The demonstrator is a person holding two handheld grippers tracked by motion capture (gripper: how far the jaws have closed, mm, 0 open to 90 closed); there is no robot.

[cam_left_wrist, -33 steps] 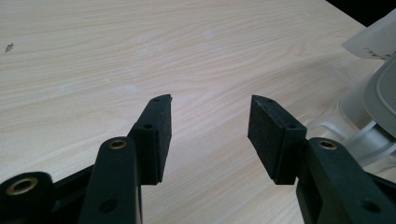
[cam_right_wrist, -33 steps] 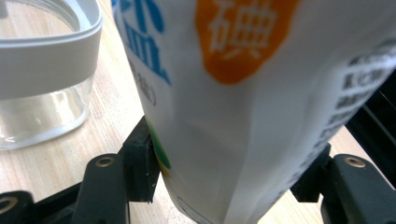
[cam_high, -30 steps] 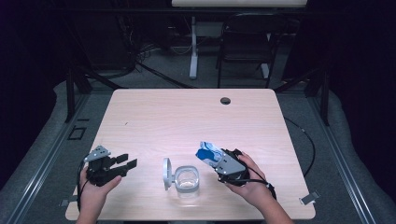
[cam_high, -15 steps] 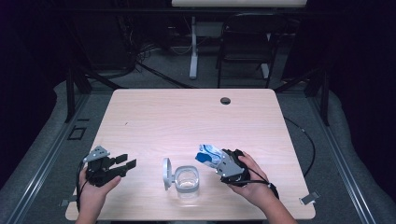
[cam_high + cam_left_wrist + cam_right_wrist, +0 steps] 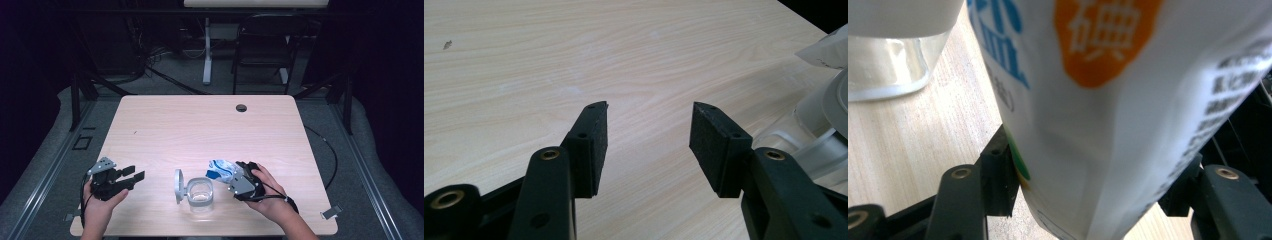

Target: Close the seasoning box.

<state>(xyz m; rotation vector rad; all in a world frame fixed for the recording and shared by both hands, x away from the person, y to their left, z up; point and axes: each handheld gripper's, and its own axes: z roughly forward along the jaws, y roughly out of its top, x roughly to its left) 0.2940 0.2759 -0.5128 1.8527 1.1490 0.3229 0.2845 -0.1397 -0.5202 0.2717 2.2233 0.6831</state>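
Note:
A white packet with blue and orange print [image 5: 219, 168] [image 5: 1128, 100] sits between the jaws of my right gripper [image 5: 230, 175] [image 5: 1098, 195], which is shut on it just right of the jar. The packet is tilted, its top end pointing left over the table. A clear square glass jar [image 5: 201, 192] [image 5: 888, 65] stands near the front edge, its round hinged lid [image 5: 178, 185] swung open to the left. My left gripper [image 5: 135, 173] [image 5: 649, 135] is at the front left, open with nothing between its pads, pointing toward the jar [image 5: 819, 125].
The light wooden table [image 5: 200, 130] has a dark round grommet [image 5: 241, 107] at the back right. A chair [image 5: 260, 50] and a desk leg stand on the floor beyond the far edge. Metal rails run along both sides of the table.

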